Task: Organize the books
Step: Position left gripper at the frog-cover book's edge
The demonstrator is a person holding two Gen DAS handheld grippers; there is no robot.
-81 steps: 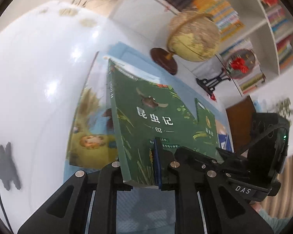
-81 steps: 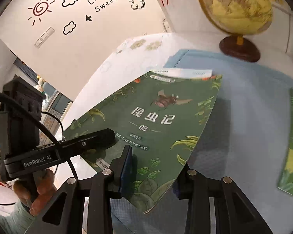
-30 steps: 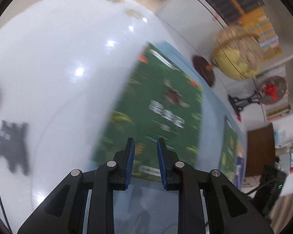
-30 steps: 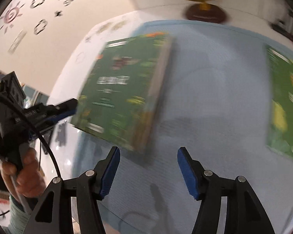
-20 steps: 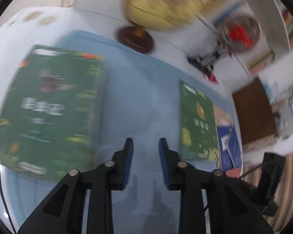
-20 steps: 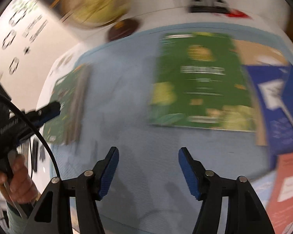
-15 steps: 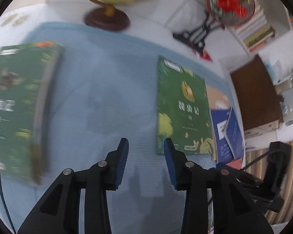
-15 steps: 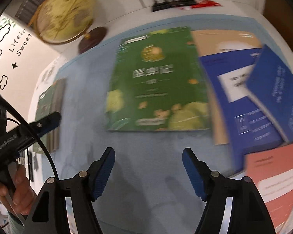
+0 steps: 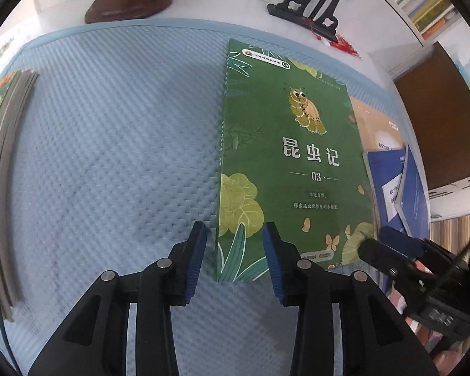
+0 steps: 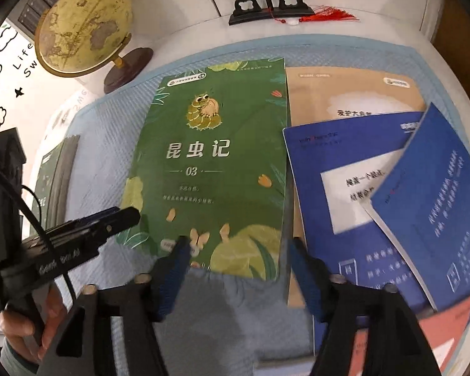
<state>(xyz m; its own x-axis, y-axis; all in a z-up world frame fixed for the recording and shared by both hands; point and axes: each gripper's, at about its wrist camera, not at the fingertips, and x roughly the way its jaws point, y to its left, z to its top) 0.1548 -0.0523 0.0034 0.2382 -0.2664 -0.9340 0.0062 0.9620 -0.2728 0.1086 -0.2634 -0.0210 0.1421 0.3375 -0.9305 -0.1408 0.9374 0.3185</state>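
Over green book [image 9: 292,163]: both grippers, right gripper [image 10: 236,252] closing, apparently ungripped.

Two matte black handheld grippers, blue pads on every finger.
The left gripper [image 9: 235,258] shows angular black linkage arms pinned with round silver screws, its ribbed blue pads [image 9: 274,260] running along the inner faces. The right gripper [image 10: 238,269] matches: black arms, brass-toned screw heads, blue pads [image 10: 300,269]. White lettering marks each black housing. A thin black cable loops by a hand [image 10: 31,319] on the grip, a pale teal sleeve cuff [image 10: 11,357] below.
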